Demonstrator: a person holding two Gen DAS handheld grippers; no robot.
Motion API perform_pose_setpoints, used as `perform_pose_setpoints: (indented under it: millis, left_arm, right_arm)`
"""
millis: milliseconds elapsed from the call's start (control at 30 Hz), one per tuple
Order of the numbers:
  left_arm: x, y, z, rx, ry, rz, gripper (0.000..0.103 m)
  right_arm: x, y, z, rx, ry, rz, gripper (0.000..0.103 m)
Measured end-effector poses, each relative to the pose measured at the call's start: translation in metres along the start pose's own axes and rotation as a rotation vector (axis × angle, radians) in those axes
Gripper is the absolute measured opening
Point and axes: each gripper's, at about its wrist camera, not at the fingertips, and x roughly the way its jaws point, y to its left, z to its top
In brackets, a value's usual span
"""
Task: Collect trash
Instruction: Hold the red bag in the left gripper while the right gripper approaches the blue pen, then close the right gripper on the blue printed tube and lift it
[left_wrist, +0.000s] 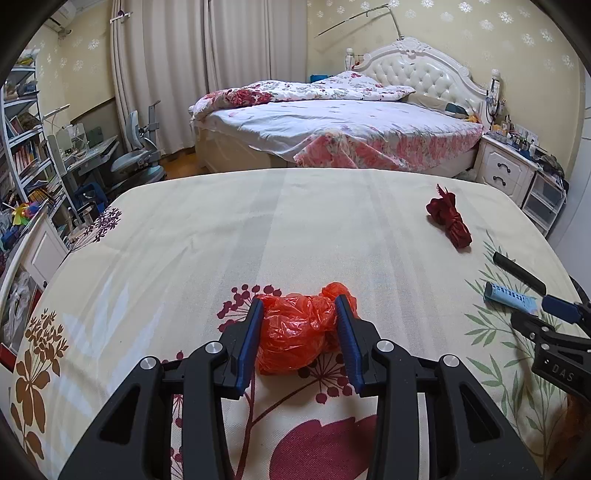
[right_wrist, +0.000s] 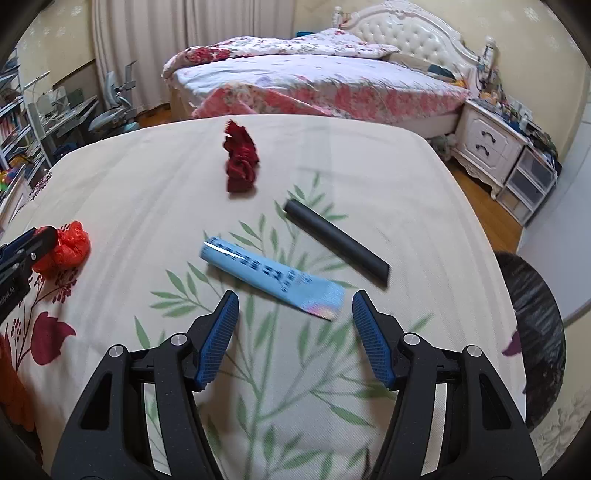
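A crumpled orange-red plastic bag (left_wrist: 299, 328) sits on a cream bedspread (left_wrist: 258, 229) printed with dark red flowers and green leaves. The bag is thin, glossy and wrinkled, bunched into a loose ball with a small knot-like lump at its far right side. The left gripper (left_wrist: 300, 314) reaches forward over the bedspread, and its 2 blue-padded fingers (left_wrist: 248, 343) stand on either side of the bag, each pad touching or nearly touching the plastic. The tongs are partly closed around the bag; whether they are truly squeezing it cannot be told from the views.

In the right wrist view, the right gripper (right_wrist: 295, 306) hovers with its 2 fingers spread wide apart, holding nothing. Just beyond its fingertips lies a flattened light blue tube (right_wrist: 273, 275) with dark print, lying at a slant, its crimped end nearest the right finger and slightly between the tips. Just past the tube lies a black cylindrical stick (right_wrist: 336, 242), also slanted, close beside the tube but not touching it. Farther away, near the far edge of the bedspread, sits a twisted dark red wrapper (right_wrist: 240, 162), well apart from both tongs.

The same view shows the left gripper at the far left edge, against the orange-red bag. A second bed (left_wrist: 332, 122) with floral bedding stands behind.
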Motion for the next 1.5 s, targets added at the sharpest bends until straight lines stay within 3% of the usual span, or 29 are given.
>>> perform_pose_setpoints:
  millis: [300, 533, 867, 933, 1033, 1133, 1300, 1367, 1500]
  left_arm:
    - [-0.001, 0.003, -0.001, -0.005, -0.003, -0.006, 0.04]
    - [-0.002, 0.005, 0.0, -0.012, -0.004, -0.01, 0.04]
    - [-0.004, 0.011, -0.002, -0.016, -0.004, -0.001, 0.04]
    - [-0.003, 0.01, -0.002, -0.015, -0.004, -0.002, 0.04]
    - [-0.003, 0.009, -0.002, -0.016, -0.004, -0.001, 0.04]
    - [-0.003, 0.009, -0.002, -0.015, -0.004, -0.001, 0.04]
    - [-0.003, 0.009, -0.002, -0.017, -0.004, -0.001, 0.04]
    - [-0.003, 0.009, -0.002, -0.017, -0.003, -0.003, 0.04]
    - [-0.002, 0.009, -0.002, -0.016, -0.004, -0.001, 0.04]
  right_arm:
    - [0.007, 0.006, 0.006, -0.028, 0.029, 0.045, 0.06]
    - [-0.001, 0.01, 0.002, -0.043, 0.034, 0.077, 0.043]
    - [0.008, 0.008, 0.007, -0.055, 0.027, 0.049, 0.052]
    - [0.007, 0.009, 0.005, -0.059, 0.031, 0.061, 0.048]
    - [0.004, 0.012, 0.005, -0.07, 0.042, 0.072, 0.033]
    - [0.0, 0.014, 0.002, -0.077, 0.062, 0.109, 0.03]
    - [-0.003, 0.015, 0.002, -0.07, 0.055, 0.136, 0.032]
    - [0.0, 0.016, 0.004, -0.082, 0.046, 0.131, 0.053]
    - [0.009, 0.019, 0.008, -0.1, 0.032, 0.101, 0.059]
